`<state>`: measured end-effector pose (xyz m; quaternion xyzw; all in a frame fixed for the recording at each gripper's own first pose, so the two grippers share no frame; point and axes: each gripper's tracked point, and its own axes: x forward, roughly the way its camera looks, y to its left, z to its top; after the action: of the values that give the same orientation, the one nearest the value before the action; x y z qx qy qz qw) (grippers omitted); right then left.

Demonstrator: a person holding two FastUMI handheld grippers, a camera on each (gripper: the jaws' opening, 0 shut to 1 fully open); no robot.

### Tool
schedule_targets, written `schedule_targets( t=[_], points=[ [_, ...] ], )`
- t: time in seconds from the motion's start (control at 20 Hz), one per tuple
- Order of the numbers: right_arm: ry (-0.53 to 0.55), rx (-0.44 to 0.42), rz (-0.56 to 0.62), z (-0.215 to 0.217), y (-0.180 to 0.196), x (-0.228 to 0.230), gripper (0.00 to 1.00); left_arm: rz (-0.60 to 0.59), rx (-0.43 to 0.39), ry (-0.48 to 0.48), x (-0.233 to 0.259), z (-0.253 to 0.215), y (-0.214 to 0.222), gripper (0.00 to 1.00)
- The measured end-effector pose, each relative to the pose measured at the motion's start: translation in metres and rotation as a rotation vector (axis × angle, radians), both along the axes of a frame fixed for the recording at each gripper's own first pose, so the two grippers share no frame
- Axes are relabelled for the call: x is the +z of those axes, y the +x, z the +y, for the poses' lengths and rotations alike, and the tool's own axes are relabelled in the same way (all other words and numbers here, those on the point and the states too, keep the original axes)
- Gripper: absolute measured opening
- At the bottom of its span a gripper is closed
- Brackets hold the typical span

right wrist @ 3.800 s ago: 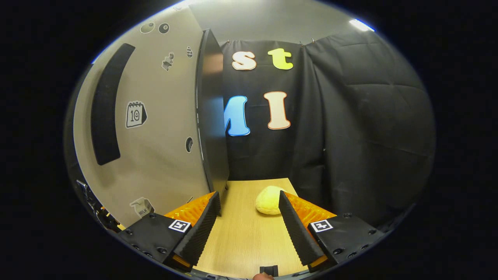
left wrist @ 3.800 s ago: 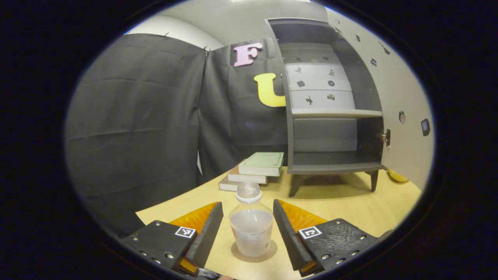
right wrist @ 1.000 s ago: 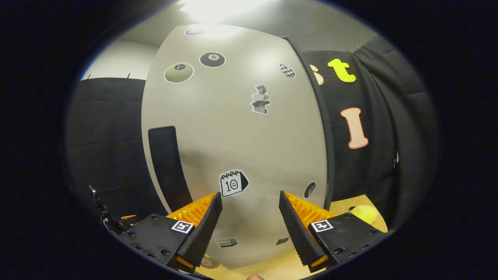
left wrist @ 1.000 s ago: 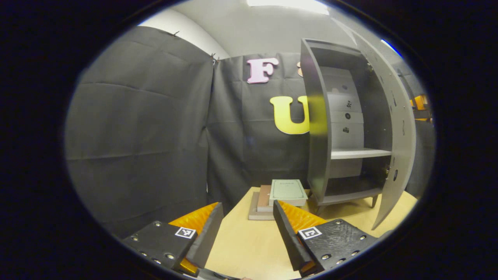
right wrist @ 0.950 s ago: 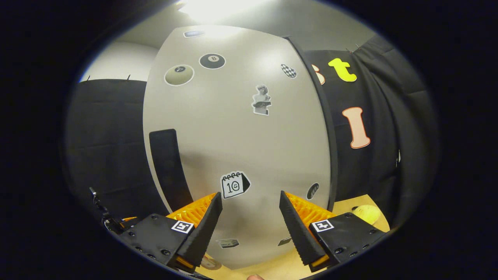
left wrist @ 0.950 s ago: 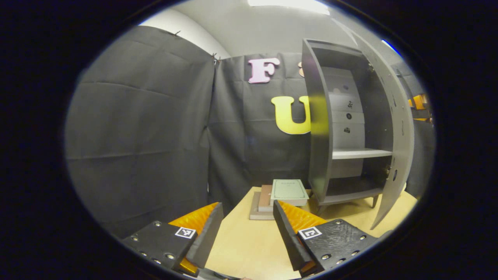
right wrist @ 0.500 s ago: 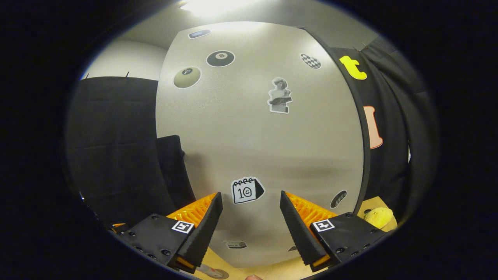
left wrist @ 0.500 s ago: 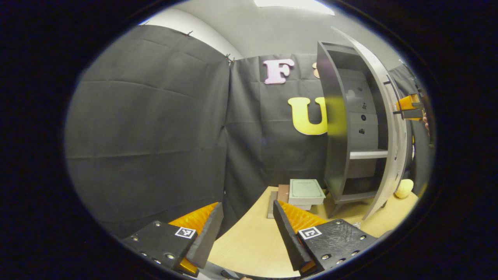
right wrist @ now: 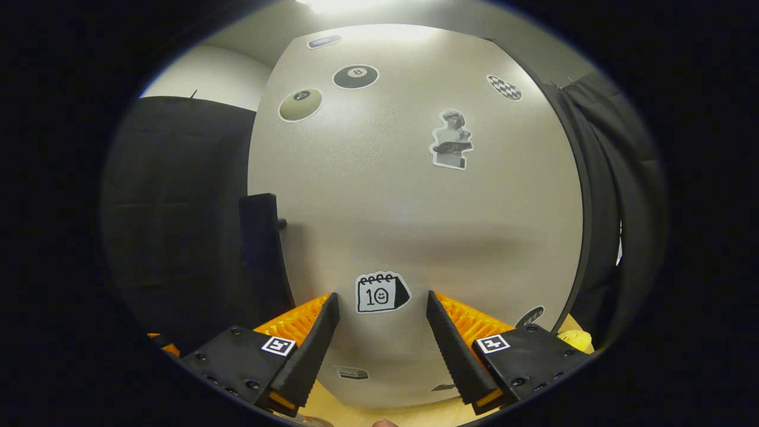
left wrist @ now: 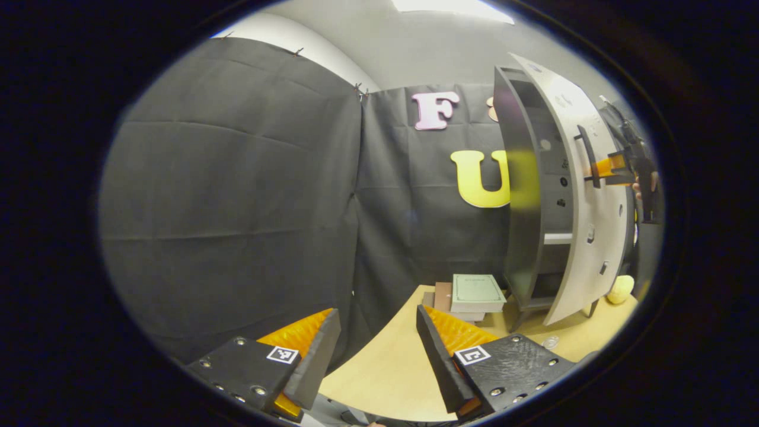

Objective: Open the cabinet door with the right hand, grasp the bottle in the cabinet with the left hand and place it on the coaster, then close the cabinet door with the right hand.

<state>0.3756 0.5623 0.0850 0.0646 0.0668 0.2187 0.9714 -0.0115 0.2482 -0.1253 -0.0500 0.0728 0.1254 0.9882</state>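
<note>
A: Since a second ago the cabinet door has swung much nearer to closed, and the left gripper has turned away toward the wall.

B: Why is the right gripper flat against the door's front?

A: My guess is it's pushing, not gripping. Its fingers are spread wide with nothing between them, and the tips sit at or just off the panel, beside the calendar sticker. From the left gripper view it shows beside the handle, not on it.

B: And the left one?

A: Wide open too, empty, hanging over the table edge, well clear of the cabinet.

B: Where's the door now?

A: Still ajar; a gap shows the shelf. I can't make out the bottle or coaster for sure here.
</note>
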Motion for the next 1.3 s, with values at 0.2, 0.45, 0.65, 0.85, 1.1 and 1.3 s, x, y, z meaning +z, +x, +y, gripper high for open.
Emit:
schedule_targets(
  t=[0.2, 0.45, 0.65, 0.85, 1.1, 1.3],
  points=[
    [-0.089, -0.059, -0.036, 0.003, -0.001, -0.004, 0.94, -0.001, 0.0, -0.002, -0.001, 0.004, -0.005, 0.77],
    [-0.187, -0.128, -0.073, 0.006, -0.001, -0.008, 0.95, -0.004, 0.01, 0.013, 0.001, 0.023, -0.008, 0.77],
    [-0.161, -0.149, -0.057, 0.006, -0.004, -0.006, 0.94, -0.008, 0.004, 0.011, 0.006, 0.032, -0.006, 0.77],
    [-0.114, -0.149, -0.066, -0.01, -0.012, 0.007, 0.97, -0.02, 0.004, 0.023, 0.022, 0.025, 0.001, 0.77],
    [-0.122, -0.132, -0.093, -0.056, -0.055, 0.022, 0.98, -0.065, -0.057, 0.02, 0.061, -0.026, 0.019, 0.77],
    [-0.119, -0.14, -0.111, -0.109, -0.092, 0.028, 0.98, -0.106, -0.125, 0.045, 0.095, -0.088, 0.032, 0.77]
  ],
)
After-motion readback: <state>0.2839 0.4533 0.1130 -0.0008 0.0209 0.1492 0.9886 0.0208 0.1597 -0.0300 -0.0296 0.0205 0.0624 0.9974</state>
